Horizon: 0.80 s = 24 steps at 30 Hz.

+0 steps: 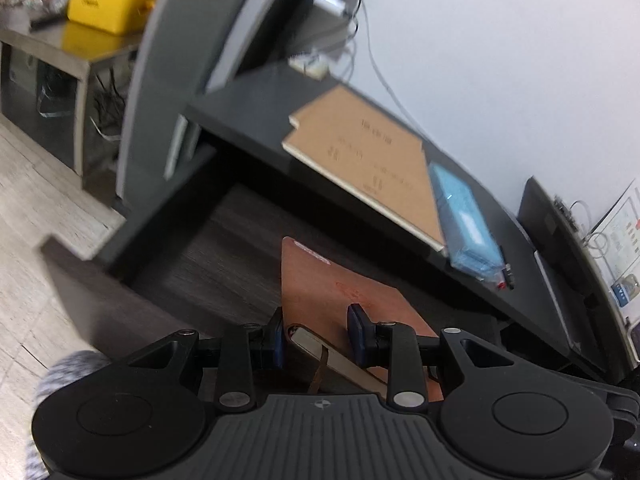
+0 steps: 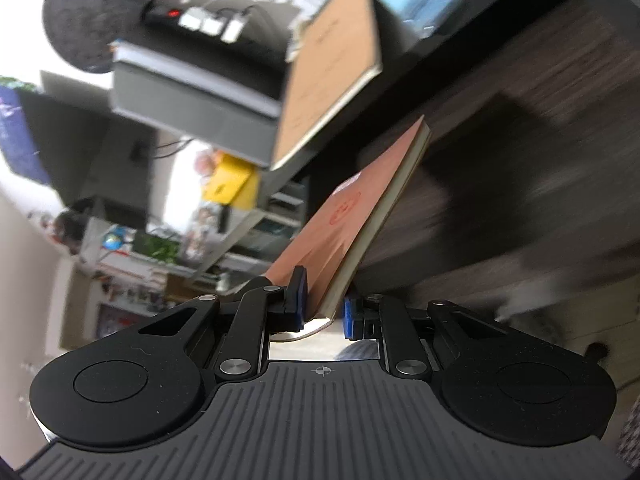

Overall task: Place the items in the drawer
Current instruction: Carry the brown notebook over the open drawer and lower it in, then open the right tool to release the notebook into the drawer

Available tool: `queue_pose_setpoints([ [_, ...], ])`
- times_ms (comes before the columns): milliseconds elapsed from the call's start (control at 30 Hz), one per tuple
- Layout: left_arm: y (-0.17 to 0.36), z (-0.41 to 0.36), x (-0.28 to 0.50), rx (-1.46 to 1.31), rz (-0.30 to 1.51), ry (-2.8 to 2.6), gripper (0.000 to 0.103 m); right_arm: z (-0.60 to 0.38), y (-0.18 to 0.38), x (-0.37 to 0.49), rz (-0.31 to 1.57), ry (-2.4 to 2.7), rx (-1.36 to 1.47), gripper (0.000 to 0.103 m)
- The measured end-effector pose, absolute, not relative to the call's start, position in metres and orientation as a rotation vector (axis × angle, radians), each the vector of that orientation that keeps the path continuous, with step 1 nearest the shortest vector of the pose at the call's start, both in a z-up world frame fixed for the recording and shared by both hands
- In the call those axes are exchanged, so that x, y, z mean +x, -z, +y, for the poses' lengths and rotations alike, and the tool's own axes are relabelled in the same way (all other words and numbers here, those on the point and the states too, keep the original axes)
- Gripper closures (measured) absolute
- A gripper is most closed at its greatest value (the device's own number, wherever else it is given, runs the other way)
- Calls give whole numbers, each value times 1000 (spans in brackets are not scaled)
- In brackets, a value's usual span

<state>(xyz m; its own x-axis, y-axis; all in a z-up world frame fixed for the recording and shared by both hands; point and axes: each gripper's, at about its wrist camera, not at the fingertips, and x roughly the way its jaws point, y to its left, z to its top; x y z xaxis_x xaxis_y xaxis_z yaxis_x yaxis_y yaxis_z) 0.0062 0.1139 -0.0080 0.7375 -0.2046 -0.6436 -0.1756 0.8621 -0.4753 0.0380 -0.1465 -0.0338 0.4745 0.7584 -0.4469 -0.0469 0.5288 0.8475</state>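
The dark desk (image 1: pixel 256 120) ran from eleven o'clock toward four o'clock in the left wrist view. Its open drawer (image 1: pixel 224 248), floored in dark wood grain, lay below it at nine o'clock from centre. On the desk top a tan notebook (image 1: pixel 360 160) lay flat, with a blue packet (image 1: pixel 464 220) just beside it at three o'clock. A yellow bin (image 1: pixel 108 8) sat on a steel table (image 1: pixel 60 52) far off at ten o'clock.

The reddish-brown book (image 1: pixel 340 292) was over the drawer, tilted. In the right wrist view the same book (image 2: pixel 348 224) rose toward one o'clock, and the right gripper (image 2: pixel 324 304) was clamped on its lower corner. The left gripper (image 1: pixel 318 332) stood with its pads apart, the book lying beyond them; I could not tell whether it touched them.
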Motion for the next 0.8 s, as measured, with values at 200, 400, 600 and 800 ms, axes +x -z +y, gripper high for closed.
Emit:
queue_pose_setpoints([
  [200,39,110,69,-558,872,-2,74,-152,60,89,1011,-485,885,85],
  [400,55,107,118,-572,917,-49,73,-153,88,125,1033,-408,911,84],
  [600,68,111,154,-615,940,-120,64,-150,106,160,999,-313,1013,84],
  [800,76,120,157,-623,960,-176,40,-146,126,193,1014,-205,1074,84],
])
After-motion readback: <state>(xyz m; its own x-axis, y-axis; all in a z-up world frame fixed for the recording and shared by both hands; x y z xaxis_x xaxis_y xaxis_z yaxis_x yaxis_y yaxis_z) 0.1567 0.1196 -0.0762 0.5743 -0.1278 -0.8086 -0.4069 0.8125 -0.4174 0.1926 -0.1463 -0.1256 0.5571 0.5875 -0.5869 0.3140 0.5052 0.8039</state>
